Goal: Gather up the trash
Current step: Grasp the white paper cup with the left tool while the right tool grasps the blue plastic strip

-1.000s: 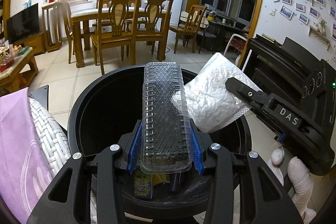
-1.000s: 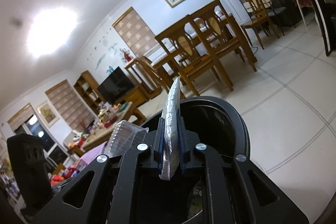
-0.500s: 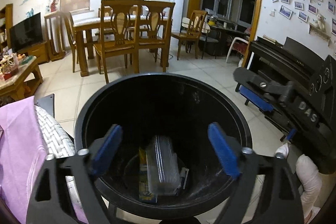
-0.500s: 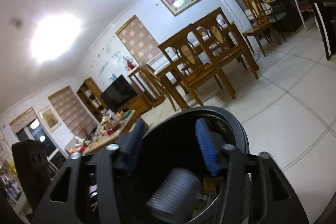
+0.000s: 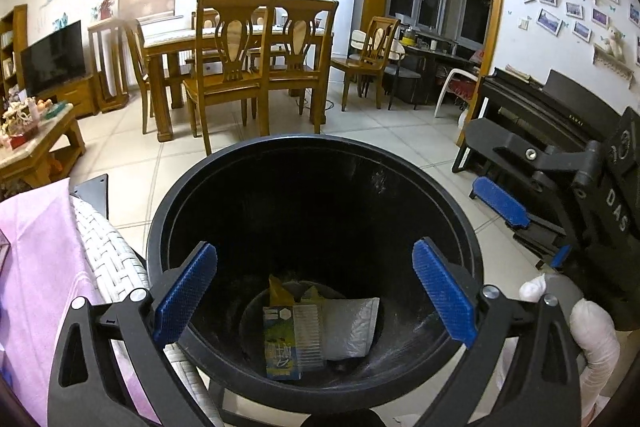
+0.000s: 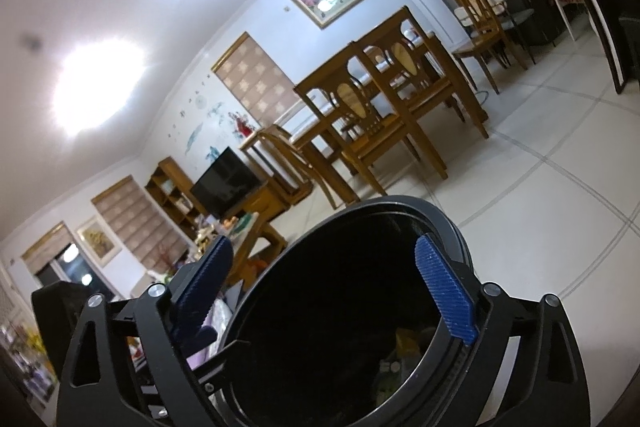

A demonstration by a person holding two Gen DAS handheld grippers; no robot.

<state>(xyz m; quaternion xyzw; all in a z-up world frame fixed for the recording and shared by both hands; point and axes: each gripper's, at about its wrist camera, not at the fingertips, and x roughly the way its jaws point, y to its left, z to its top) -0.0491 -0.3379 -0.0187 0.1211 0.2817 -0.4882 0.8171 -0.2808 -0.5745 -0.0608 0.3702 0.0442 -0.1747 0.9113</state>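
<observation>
Both grippers gape over the black bin [image 5: 460, 211], nothing between their pads.

Left gripper [image 5: 314, 293] and right gripper [image 6: 324, 291] have jaws still opening, both empty. Trash lies at the bin's bottom, lower centre of the left view: a clear ridged tray [image 5: 308, 333] on a yellow-green packet [image 5: 278, 347], beside a white pouch [image 5: 352, 327] (all released).

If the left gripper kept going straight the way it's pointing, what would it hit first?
Probably the far inner wall of the black trash bin; the left gripper hangs over its mouth, jaws opening with nothing between them. Depth is hard to judge.
</observation>
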